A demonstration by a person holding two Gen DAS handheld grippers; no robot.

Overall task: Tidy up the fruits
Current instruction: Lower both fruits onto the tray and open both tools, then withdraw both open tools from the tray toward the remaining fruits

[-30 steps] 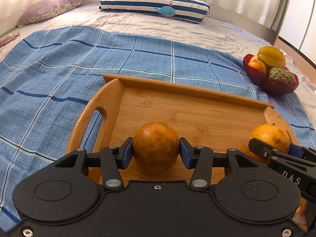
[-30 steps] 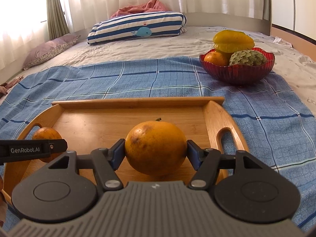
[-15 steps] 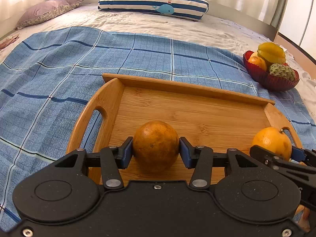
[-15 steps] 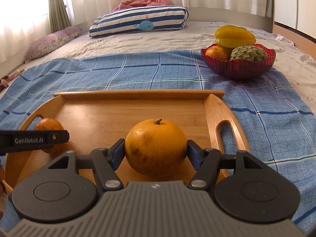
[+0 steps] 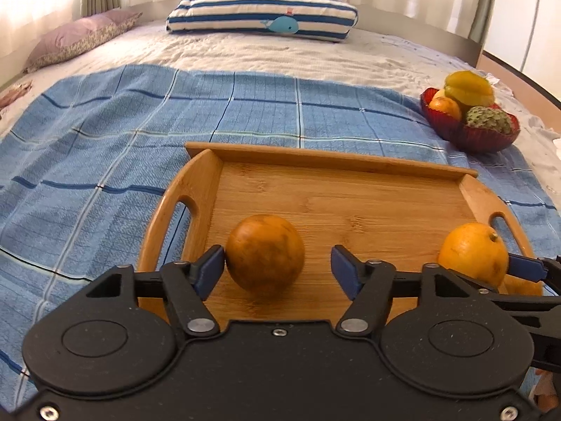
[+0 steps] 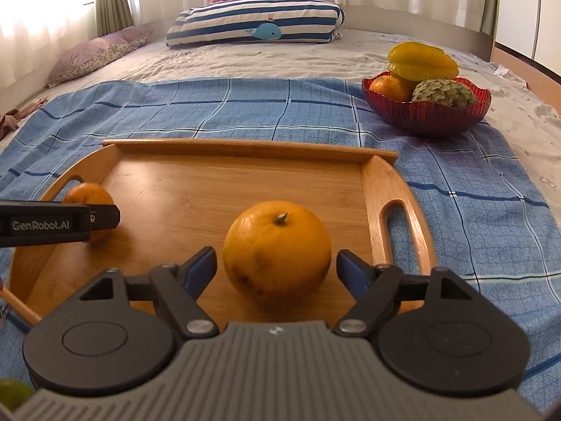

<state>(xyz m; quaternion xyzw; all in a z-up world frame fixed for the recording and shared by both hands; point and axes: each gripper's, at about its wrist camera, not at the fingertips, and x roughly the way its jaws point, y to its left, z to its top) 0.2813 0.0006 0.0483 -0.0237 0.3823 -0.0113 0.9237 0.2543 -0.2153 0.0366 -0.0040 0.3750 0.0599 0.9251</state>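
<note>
Both oranges sit on the tray (image 6: 380, 182); your left tool (image 5: 277, 263) and right tool (image 6: 277, 263) gape wide. Back straight out.

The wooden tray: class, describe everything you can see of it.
The wooden tray looks like pale bamboo: rectangular, with low straight rims and raised curved ends cut with slot handles. It lies flat on the blue checked blanket. Two oranges rest on it, a duller one at its left end and a brighter stemmed one at its right.
</note>
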